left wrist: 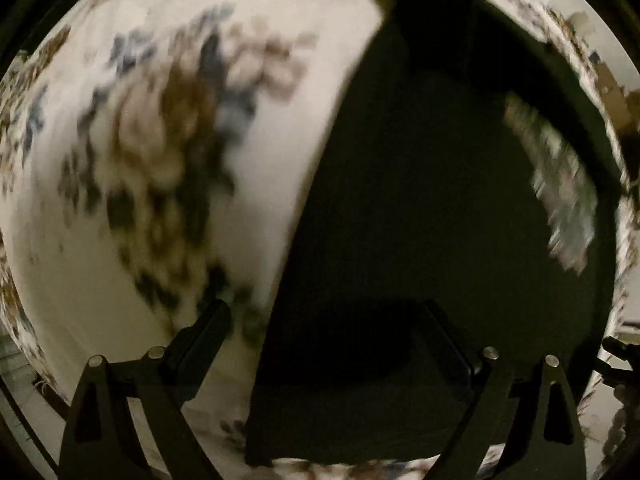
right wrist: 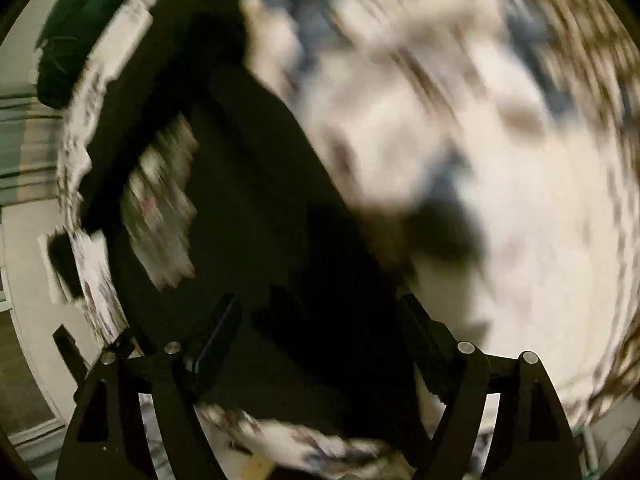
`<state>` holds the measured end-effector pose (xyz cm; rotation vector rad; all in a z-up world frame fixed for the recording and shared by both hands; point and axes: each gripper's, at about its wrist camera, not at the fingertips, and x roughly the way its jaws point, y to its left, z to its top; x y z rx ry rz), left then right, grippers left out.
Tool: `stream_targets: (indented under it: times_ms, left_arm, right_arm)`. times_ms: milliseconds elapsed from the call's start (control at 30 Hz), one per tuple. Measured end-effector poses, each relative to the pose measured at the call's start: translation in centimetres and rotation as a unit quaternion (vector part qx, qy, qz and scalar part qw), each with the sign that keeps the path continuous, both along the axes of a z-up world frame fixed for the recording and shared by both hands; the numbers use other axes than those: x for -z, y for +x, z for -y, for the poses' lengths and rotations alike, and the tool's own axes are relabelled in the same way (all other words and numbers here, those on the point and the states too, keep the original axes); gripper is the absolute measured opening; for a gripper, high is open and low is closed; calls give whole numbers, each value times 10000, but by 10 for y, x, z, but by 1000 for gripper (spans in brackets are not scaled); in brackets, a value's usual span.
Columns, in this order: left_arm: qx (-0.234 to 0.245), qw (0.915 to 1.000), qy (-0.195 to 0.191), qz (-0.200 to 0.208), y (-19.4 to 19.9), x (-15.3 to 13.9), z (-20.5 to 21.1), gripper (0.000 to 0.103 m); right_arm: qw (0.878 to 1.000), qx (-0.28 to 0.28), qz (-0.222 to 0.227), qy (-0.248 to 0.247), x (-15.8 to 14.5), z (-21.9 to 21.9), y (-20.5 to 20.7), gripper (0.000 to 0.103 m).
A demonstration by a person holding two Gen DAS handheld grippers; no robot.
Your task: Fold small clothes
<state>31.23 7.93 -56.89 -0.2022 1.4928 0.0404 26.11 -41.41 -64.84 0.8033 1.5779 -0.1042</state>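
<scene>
Blur smears both wrist views, so fine detail is lost. Dark garment (left wrist: 420, 200) lies spread flat on a surface covered by a white cloth with a brown and blue floral print (left wrist: 160, 140); whether that surface is a bed or a desk cannot be told. A pale printed patch (left wrist: 560, 184) shows on the garment's chest area, and the same patch appears in the right wrist view (right wrist: 160, 208).

Left tongs (left wrist: 326, 320) stand apart, with 1 finger (left wrist: 208, 332) over the floral cloth and the other over the dark fabric, so the garment's straight side edge runs between them. Nothing is clamped between them.

Right tongs (right wrist: 320, 316) are likewise spread, both fingers hovering over the dark fabric near its lower hem, with the floral cloth (right wrist: 500, 200) filling the right side of that view. Contact with the fabric is possibly there, but the blur hides it.

Beyond the far left edge of the covered surface, a dark green heap (right wrist: 80, 32) sits at the upper left of the right wrist view, and pale flooring (right wrist: 28, 240) shows below it.
</scene>
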Motion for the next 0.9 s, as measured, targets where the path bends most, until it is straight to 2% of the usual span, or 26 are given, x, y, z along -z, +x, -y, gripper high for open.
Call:
stream_targets:
  times_ms: [67, 200, 233, 267, 300, 333, 367, 400, 533, 633, 733, 900]
  left_arm:
    - [-57, 9998, -164, -51, -14, 15, -2, 95]
    - [-37, 9993, -347, 132, -19, 15, -3, 94]
    - [-33, 9989, -432, 203, -22, 12, -3, 82]
    - [-24, 9983, -496, 306, -25, 9, -4, 57]
    - [50, 9976, -573, 389, -29, 6, -3, 39]
    - [167, 9971, -597, 431, -32, 3, -1, 10]
    - [277, 9968, -568, 488, -36, 1, 2, 7]
    - [338, 9957, -575, 651, -40, -3, 5, 6]
    - [174, 9935, -651, 920, -54, -16, 3, 5]
    - [136, 9905, -680, 1190, -64, -35, 0, 5]
    - [315, 9881, -631, 1368, -66, -52, 3, 5]
    - [469, 9870, -598, 1414, -63, -66, 9, 5]
  right_arm:
    - [9997, -18, -76, 248, 15, -3, -25, 82]
    - [9980, -56, -99, 623, 34, -12, -54, 82]
    - [9975, -25, -74, 699, 37, -14, -59, 82]
    - [9975, -43, -25, 707, 38, -16, -60, 82]
    - [9978, -106, 61, 658, 38, -19, -62, 78]
    - [9981, -165, 118, 577, 37, -24, -61, 71]
    - [9984, -228, 158, 498, 36, -27, -61, 39]
    - [9989, -308, 143, 311, 36, -31, -63, 11]
    - [9989, -57, 365, 278, 31, -32, -70, 8]
    - [9982, 103, 492, 330, 19, -25, -80, 7]
    - [9974, -25, 645, 333, 4, -23, -86, 6]
    - [9963, -263, 782, 229, -16, -26, -88, 6]
